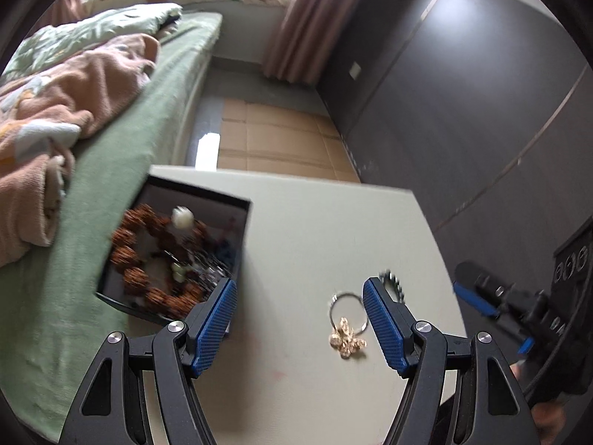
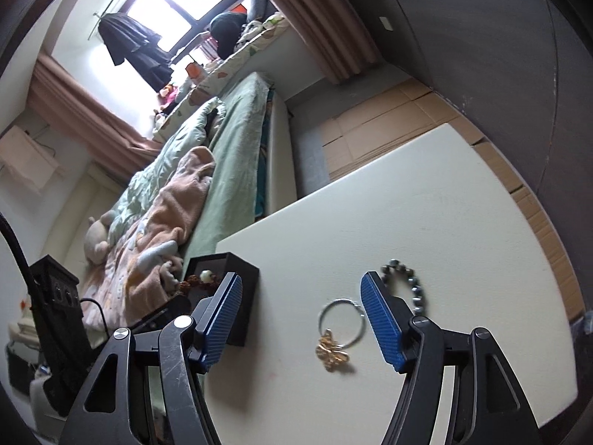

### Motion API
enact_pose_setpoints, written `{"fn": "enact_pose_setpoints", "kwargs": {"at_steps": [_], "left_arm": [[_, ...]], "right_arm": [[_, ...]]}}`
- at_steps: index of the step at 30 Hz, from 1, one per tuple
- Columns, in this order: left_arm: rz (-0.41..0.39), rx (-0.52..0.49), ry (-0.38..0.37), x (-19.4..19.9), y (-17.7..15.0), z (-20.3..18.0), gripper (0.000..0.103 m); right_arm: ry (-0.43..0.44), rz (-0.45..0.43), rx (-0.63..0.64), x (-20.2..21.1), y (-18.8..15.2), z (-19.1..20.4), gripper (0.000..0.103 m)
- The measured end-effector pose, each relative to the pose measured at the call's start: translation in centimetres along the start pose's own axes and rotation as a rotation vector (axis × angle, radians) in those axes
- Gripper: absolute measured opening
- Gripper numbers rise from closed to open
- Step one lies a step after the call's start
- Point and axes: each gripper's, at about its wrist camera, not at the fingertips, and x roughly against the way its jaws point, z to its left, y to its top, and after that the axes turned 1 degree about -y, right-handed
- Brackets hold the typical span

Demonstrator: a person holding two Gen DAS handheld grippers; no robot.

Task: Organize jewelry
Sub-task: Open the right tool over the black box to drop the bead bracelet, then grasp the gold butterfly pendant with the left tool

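Looking down, we see brown beads [image 1: 155, 256] boxed; ring [image 2: 343, 322], gold charm [image 2: 331, 354], probably dark bracelet [image 2: 409, 283] remain; both jaws open, empty.

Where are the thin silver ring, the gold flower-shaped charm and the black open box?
Thin silver ring [image 2: 361, 328], right wrist view, on its right-hand wire edge.
Gold flower-shaped charm [image 2: 331, 354], right wrist view, on its middle.
Black open box [image 1: 244, 244], left wrist view, on its right wall.

A bedroom, seemingly: bed [image 2: 237, 141], blanket [image 2: 166, 215], curtains [image 2: 315, 18].
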Motion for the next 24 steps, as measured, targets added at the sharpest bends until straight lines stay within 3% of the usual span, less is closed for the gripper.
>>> {"fn": "enact_pose_setpoints", "kwargs": {"at_steps": [9,17,24], "left_arm": [[0.090,-0.127,0.019,-3.6,-2.3,-3.4,0.072],[0.160,-0.218,0.074,-7.1,-4.5,-5.4,0.072],[0.188,-0.305,0.144,-9.5,-6.1,-6.3,0.072]], "right_arm": [[-0.055,0.026,-0.083,0.9,0.5,-3.8,0.067],[-0.125,0.112,-0.199,0.4,0.4,-7.7,0.067],[-0.138,0.165,-0.177,0.1,0.3,-8.0,0.067]]}}
